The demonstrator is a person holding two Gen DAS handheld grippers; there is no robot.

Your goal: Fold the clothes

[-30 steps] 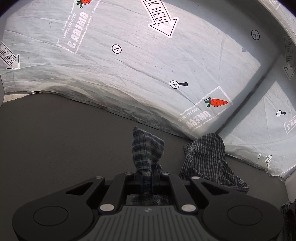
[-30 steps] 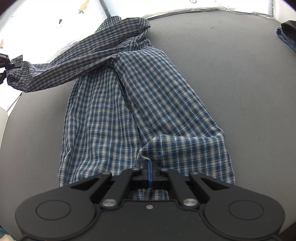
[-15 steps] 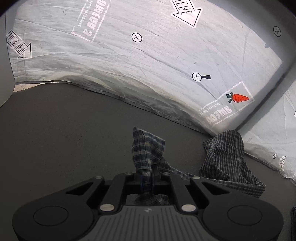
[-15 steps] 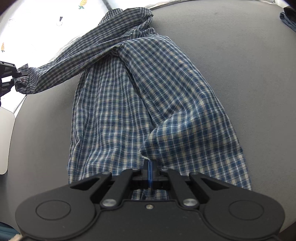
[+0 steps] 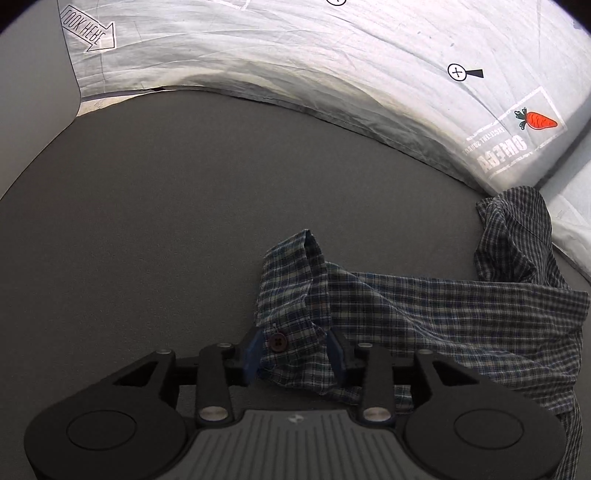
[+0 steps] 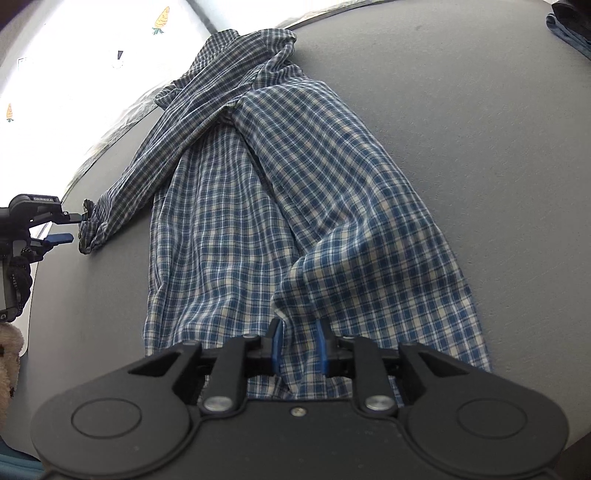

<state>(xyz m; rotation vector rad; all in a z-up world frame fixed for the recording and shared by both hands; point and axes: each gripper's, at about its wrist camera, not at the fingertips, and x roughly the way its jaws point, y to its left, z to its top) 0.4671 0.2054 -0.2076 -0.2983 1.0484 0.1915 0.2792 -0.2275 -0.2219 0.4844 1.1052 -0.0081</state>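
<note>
My jaws stand parted around slack folds of a blue-and-white checked cotton shirt (image 6: 295, 206) spread on the grey tabletop (image 6: 480, 147).

My left gripper (image 5: 295, 354) has its blue pads set apart with the buttoned cuff (image 5: 291, 332) of a sleeve lying loose between them, near the tabletop's far edge where a white printed cloth backdrop (image 5: 332, 62) rises. My right gripper (image 6: 298, 349) is likewise part-open, the shirt's hem bunched between its pads; whether either pad still touches fabric I cannot tell. My own black housing hides the hem's nearest stretch. The collar end lies crumpled by the far edge, its shape hard to read. A dark garment (image 6: 570, 22) is cut off at the far right corner.
</note>
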